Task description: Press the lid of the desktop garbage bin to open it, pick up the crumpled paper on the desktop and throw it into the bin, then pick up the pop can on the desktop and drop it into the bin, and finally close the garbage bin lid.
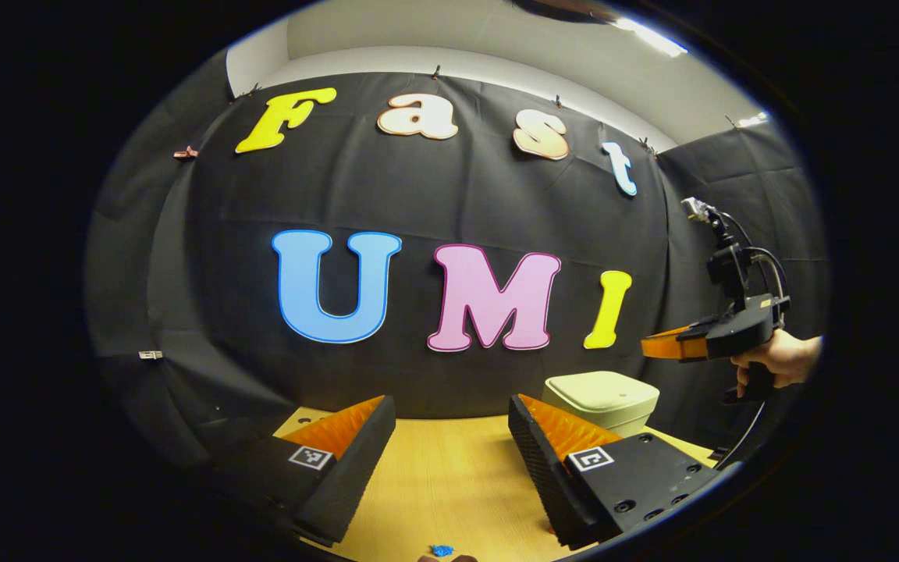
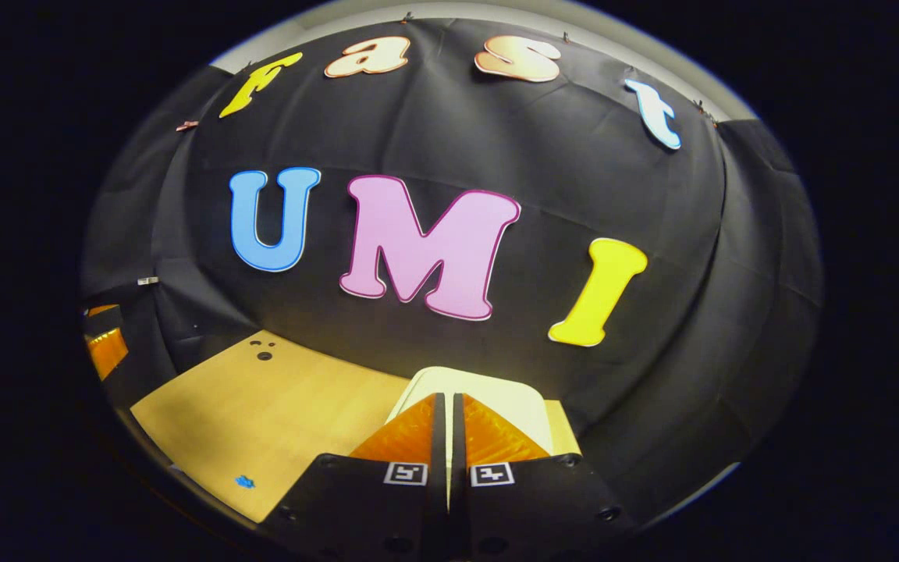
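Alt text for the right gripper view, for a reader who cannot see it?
The right gripper, fingers closed together and holding nothing, points at the pale bin, whose lid is down, at the back of the wooden table.

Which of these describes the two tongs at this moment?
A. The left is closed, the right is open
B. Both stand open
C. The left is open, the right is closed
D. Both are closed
C: the left tongs show a wide gap over the table, while the right tongs have their fingers pressed together, pointing at the bin.
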Demonstrator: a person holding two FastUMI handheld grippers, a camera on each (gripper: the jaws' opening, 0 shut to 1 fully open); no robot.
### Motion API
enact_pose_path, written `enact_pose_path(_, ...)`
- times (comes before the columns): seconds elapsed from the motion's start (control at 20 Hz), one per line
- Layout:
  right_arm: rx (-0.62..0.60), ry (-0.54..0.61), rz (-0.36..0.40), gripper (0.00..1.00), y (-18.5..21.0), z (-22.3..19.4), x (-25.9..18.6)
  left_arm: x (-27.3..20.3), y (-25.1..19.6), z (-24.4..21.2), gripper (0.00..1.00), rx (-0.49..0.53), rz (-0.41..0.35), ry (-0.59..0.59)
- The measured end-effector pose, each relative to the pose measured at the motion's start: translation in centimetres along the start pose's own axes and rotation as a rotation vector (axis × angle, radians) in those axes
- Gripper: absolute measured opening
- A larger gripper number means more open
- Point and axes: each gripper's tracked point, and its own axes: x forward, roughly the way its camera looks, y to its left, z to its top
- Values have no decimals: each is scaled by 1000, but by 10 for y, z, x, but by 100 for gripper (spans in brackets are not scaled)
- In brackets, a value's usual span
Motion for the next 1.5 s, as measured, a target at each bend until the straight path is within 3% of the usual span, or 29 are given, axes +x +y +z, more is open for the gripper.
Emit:
enact_pose_path(0.1,-4,59,-48,5,-18,-11,13,1,1,-1,94,6,3,2)
enact_pose_path(0.4,50,209,-9,5,-26,-56,43,2,2,-3,94,10,8,7)
enact_pose_path(0.9,82,290,11,5,-23,-84,78,3,5,-4,94,18,16,12)
enact_pose_path(1.5,155,333,43,6,-23,-102,79,8,3,-9,94,16,12,28)
